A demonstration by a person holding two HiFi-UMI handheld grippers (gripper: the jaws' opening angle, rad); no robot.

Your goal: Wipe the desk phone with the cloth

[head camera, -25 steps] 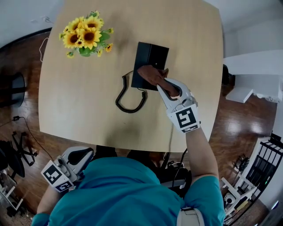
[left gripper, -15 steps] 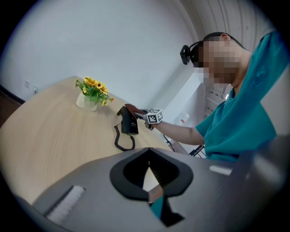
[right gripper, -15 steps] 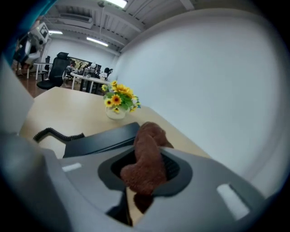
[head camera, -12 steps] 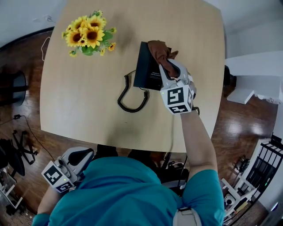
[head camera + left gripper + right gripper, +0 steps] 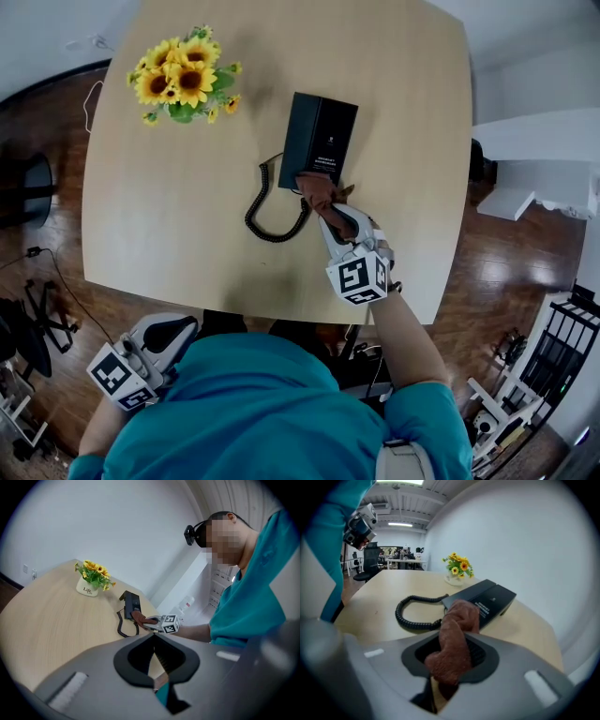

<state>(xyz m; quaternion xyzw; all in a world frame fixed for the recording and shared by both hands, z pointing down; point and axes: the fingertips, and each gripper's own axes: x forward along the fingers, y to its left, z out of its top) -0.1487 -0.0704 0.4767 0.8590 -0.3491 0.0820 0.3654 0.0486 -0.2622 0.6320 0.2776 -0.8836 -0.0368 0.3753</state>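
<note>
A: Well, what's on the left?

B: The left gripper point(image 5: 153, 649), low beside the desk point(image 5: 169, 216) edge, jaws pressed together on nothing. Then the flowers point(image 5: 183, 80), well apart from the work.

A: And the phone?

B: Mid-desk. The coiled cord point(image 5: 272, 211) is on its left, and the black phone point(image 5: 319, 131) lies flat. The cloth point(image 5: 315, 187) sits at its near end, touching it, I think, though the folds hide the contact.

A: Held how?

B: The right gripper point(image 5: 330, 212) pinches it, with a wad bunched past the jaws.

A: Advice for the stroke?

B: Lay the wad flat on the top face, press lightly, draw along the length — and stay clear of the cord, since a snag would likely drag the phone.
</note>
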